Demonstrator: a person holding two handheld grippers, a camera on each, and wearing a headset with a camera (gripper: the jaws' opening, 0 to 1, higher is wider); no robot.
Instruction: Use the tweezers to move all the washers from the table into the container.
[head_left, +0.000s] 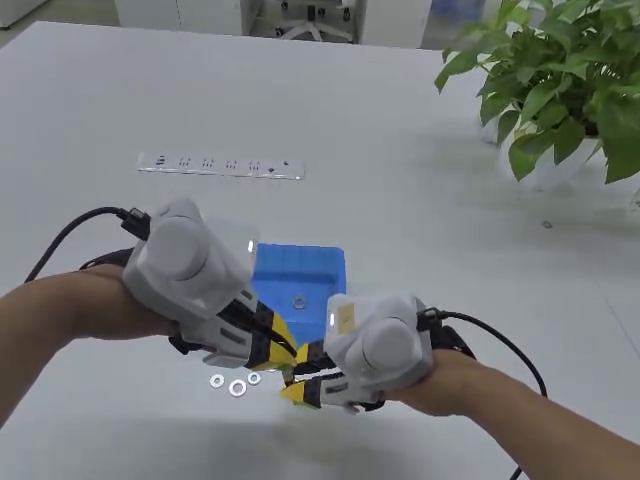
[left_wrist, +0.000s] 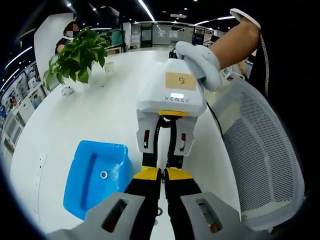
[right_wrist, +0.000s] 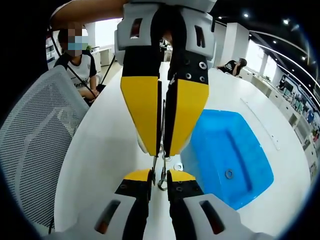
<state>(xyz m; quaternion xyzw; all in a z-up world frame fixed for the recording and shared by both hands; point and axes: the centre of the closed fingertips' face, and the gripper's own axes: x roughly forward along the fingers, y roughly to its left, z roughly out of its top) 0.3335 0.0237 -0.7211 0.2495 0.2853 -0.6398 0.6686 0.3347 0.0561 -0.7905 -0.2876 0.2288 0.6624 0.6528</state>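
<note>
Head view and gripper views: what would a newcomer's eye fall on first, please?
The left gripper and right gripper meet tip to tip low in the head view, thin tweezers between them. Behind sits a bright blue container holding one washer, and three loose washers lie on the table nearby.

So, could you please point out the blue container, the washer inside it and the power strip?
blue container (head_left: 300, 270): head view, bare floor.
washer inside it (head_left: 298, 302): head view, its ring.
power strip (head_left: 220, 166): head view, its middle.

White surface (head_left: 420, 170) bearing a power strip (head_left: 220, 166) on its far side and a leafy potted plant (head_left: 560, 80) at far right. Grey mesh chair (left_wrist: 260, 150) beside the surface; seated person (right_wrist: 82, 70) beyond the chair.
</note>
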